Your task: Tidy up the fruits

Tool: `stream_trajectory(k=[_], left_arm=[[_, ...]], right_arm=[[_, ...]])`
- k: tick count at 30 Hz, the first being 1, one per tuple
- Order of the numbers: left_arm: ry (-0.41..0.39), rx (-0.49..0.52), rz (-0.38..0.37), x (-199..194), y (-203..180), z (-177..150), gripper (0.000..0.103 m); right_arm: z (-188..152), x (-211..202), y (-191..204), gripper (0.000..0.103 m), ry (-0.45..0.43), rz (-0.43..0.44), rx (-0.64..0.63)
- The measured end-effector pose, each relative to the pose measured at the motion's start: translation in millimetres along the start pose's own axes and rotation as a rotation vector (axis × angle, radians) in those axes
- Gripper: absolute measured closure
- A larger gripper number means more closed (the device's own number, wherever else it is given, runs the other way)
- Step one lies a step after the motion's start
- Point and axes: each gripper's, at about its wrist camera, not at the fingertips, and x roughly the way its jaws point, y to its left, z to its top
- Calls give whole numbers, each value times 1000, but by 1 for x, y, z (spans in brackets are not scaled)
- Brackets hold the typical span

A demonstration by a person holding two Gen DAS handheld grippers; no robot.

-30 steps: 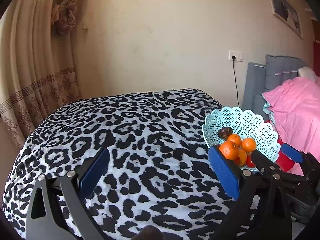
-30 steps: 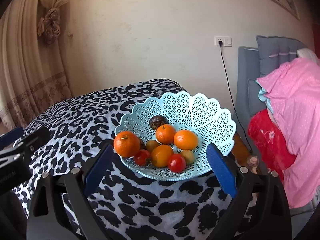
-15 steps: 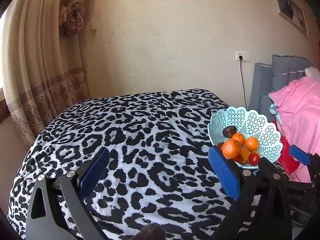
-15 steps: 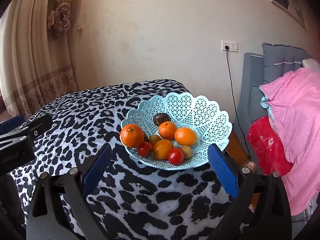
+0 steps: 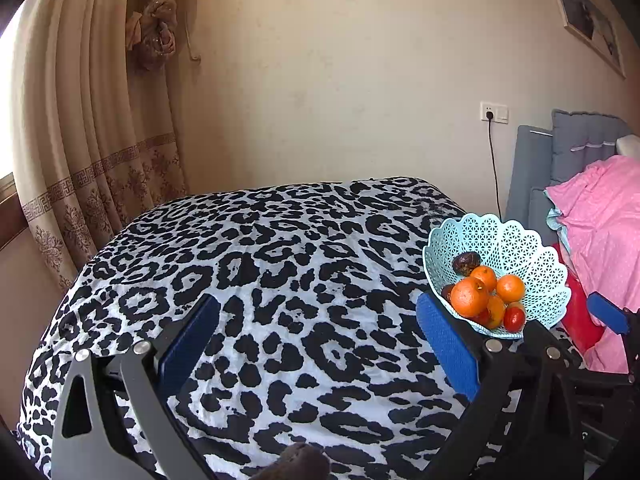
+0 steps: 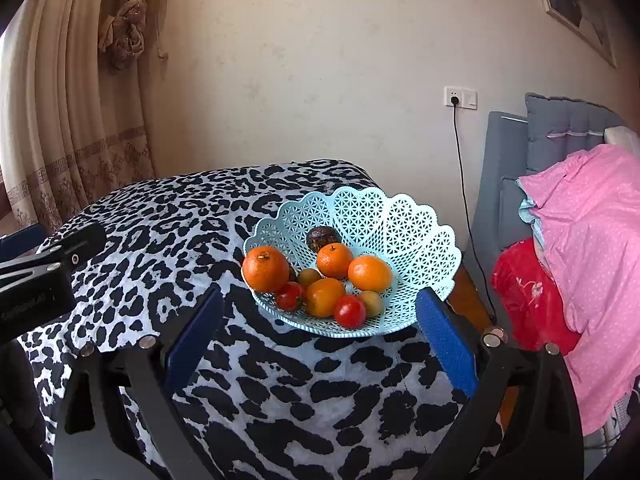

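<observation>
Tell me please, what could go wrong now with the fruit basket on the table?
The blue lattice basket sits near the table's right edge, so a push from the open right gripper might slide it off. The large orange rests against the low front rim and could roll out onto the leopard-print cloth.

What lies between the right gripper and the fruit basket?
Only bare leopard-print cloth. In the right wrist view the open right gripper sits just short of the basket, with nothing between them.
</observation>
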Motion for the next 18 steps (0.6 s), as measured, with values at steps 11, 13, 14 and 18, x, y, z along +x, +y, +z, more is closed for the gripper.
stream_trajectory(k=[11,13,14,18], left_arm=[[-5,27,3,0,-6,0,5],[-4,30,0,0,-7,0,5],[-3,31,-1,0,-7,-1,5],[-6,40,-7,0,-10,-2,5]], right_arm=[[0,3,-1,5,2,-13,-1],[1,3,-1,5,0,-15,-4],[1,3,-1,5,-1,-17,-6],[0,3,0,5,-1,-27,-17]])
